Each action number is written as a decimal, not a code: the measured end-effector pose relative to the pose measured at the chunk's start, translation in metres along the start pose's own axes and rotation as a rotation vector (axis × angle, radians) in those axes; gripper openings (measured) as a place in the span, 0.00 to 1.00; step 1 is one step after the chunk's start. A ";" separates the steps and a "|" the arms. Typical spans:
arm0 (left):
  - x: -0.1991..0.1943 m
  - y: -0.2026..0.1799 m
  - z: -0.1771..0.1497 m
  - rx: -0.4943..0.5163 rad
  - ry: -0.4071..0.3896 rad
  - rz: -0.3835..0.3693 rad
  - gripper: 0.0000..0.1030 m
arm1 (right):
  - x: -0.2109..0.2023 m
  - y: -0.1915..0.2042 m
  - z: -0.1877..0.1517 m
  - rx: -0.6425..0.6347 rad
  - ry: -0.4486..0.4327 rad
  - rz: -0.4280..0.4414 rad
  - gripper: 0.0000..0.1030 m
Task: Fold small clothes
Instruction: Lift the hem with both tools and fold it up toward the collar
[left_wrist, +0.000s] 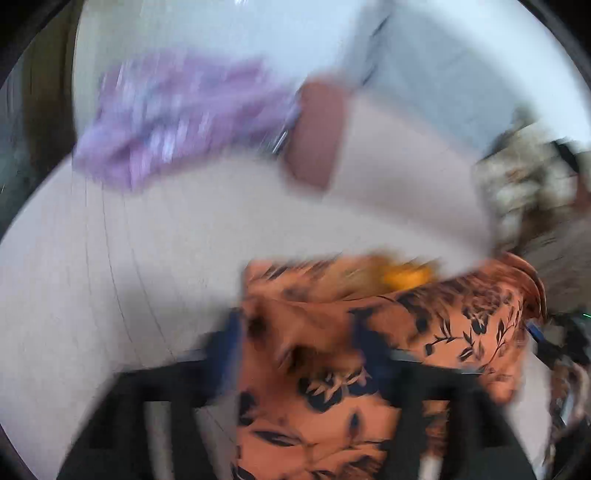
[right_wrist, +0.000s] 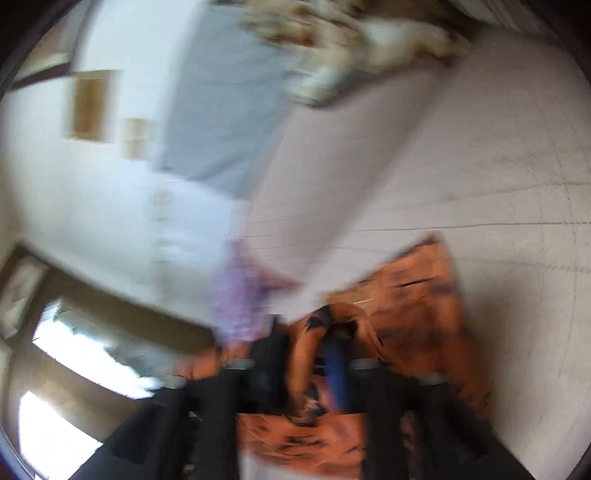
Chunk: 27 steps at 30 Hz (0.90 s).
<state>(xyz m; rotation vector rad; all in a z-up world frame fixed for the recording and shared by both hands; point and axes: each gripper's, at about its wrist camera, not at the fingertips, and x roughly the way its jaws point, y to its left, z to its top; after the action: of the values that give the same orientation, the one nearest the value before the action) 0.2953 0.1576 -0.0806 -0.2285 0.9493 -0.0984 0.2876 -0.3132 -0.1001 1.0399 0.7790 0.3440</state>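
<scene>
An orange garment with a dark floral print (left_wrist: 424, 325) hangs bunched between my two grippers above a pale bed sheet (left_wrist: 110, 258). My left gripper (left_wrist: 299, 339) is shut on the orange cloth, which fills the space between its fingers. In the right wrist view my right gripper (right_wrist: 314, 354) is shut on a folded edge of the same orange garment (right_wrist: 417, 295). Both views are blurred by motion. A person's forearm (left_wrist: 317, 136) crosses the left wrist view.
A purple patterned garment (left_wrist: 177, 114) lies on the bed at the upper left; it also shows in the right wrist view (right_wrist: 240, 291). A beige mottled cloth pile (right_wrist: 351, 40) lies at the far side. A grey-blue pillow (right_wrist: 221, 110) and a window (right_wrist: 74, 354) show at the left.
</scene>
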 end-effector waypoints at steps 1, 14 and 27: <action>0.023 0.006 -0.001 -0.014 0.061 0.012 0.73 | 0.013 -0.012 -0.001 0.020 -0.003 -0.086 0.73; 0.010 0.032 -0.069 -0.058 0.073 -0.106 0.78 | 0.010 -0.030 -0.053 -0.300 0.207 -0.306 0.73; -0.069 -0.036 -0.020 0.089 -0.028 -0.071 0.13 | 0.004 0.057 -0.050 -0.327 0.251 -0.254 0.21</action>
<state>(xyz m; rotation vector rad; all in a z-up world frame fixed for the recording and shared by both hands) 0.2392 0.1318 -0.0286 -0.1810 0.9067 -0.2017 0.2601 -0.2514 -0.0656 0.5885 1.0297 0.3721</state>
